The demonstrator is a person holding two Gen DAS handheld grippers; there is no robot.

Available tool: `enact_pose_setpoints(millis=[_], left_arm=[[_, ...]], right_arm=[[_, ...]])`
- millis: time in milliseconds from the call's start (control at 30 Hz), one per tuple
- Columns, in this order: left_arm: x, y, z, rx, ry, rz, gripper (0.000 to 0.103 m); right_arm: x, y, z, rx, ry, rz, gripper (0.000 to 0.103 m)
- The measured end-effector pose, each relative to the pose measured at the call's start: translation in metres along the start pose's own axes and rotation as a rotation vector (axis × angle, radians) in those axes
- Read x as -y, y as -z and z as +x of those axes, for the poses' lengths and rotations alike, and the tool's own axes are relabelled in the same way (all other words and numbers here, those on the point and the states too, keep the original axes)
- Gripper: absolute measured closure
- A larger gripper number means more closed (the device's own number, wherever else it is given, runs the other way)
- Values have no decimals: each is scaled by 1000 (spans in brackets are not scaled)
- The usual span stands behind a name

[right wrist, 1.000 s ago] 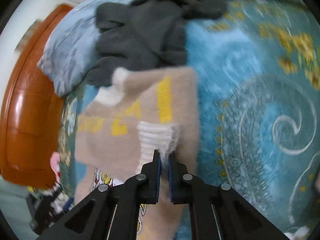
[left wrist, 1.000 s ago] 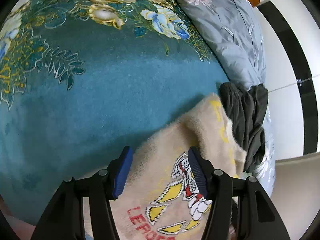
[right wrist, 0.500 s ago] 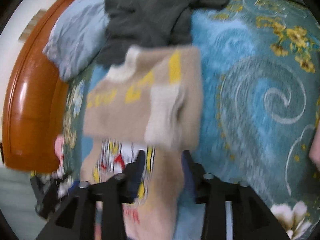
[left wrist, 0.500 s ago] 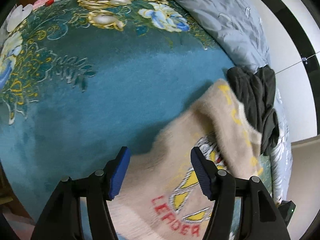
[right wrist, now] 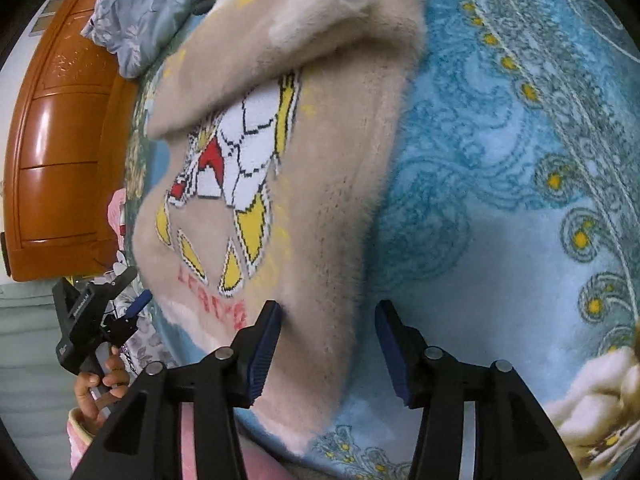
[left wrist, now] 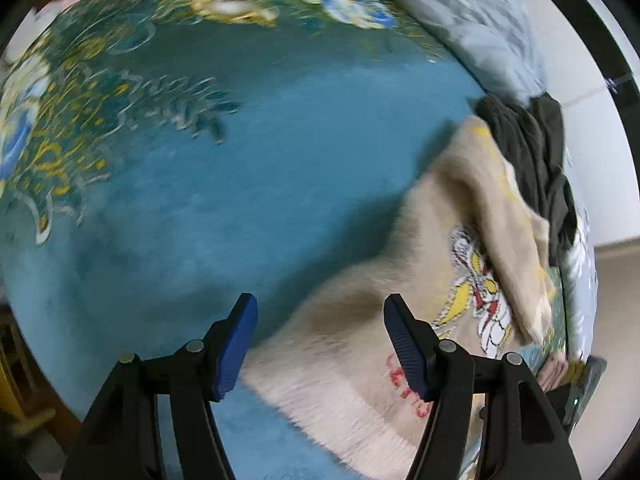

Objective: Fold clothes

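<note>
Both grippers stand spread, pinching nothing. Between the right gripper's (right wrist: 328, 344) fingers lies the beige sweater's (right wrist: 320, 168) edge, a sleeve folded over its top farther ahead. Ahead of the left gripper (left wrist: 320, 336) the sweater's hem rests on the teal blanket (left wrist: 240, 168), dark clothes (left wrist: 532, 160) beyond it.

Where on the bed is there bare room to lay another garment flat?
Bare blue blanket left of the beige sweater, and right of it in the right wrist view. Crowded toward the grey quilt, where dark clothes pile.
</note>
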State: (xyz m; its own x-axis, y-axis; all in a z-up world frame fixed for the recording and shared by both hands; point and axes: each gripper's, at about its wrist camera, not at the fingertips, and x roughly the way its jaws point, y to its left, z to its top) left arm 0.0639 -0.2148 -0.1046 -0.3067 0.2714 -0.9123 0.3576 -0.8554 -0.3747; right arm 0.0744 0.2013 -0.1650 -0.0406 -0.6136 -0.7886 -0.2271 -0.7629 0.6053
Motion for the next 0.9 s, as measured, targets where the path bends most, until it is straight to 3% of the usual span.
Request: enact_pose_setpoints(millis=[133, 200, 400, 567, 633, 667, 700, 767, 900], left_arm=[[17, -1, 3, 5, 58, 65, 36], [20, -1, 13, -29, 47, 85, 37], [7, -1, 27, -89, 53, 26, 45], [5, 0, 33, -116, 40, 23, 46], [4, 1, 35, -130, 21, 26, 61], [4, 2, 35, -134, 15, 23, 76], [2, 2, 34, -139, 15, 13, 90], [0, 2, 29, -139, 46, -5, 92], [6, -1, 1, -91, 147, -37, 93]], right_arm=[[-7, 6, 8, -36, -74, 6, 50], [-12, 9, 11, -33, -80, -8, 54], [-12, 17, 15, -46, -95, 8, 70], [-18, 25, 27, -118, -108, 20, 68], [-23, 27, 29, -118, -81, -1, 70], [-26, 27, 25, -106, -71, -18, 74], [-29, 26, 20, -93, -69, -30, 86], [-36, 24, 9, -63, -78, -49, 91], [-66, 9, -30, 53, -230, -73, 92]])
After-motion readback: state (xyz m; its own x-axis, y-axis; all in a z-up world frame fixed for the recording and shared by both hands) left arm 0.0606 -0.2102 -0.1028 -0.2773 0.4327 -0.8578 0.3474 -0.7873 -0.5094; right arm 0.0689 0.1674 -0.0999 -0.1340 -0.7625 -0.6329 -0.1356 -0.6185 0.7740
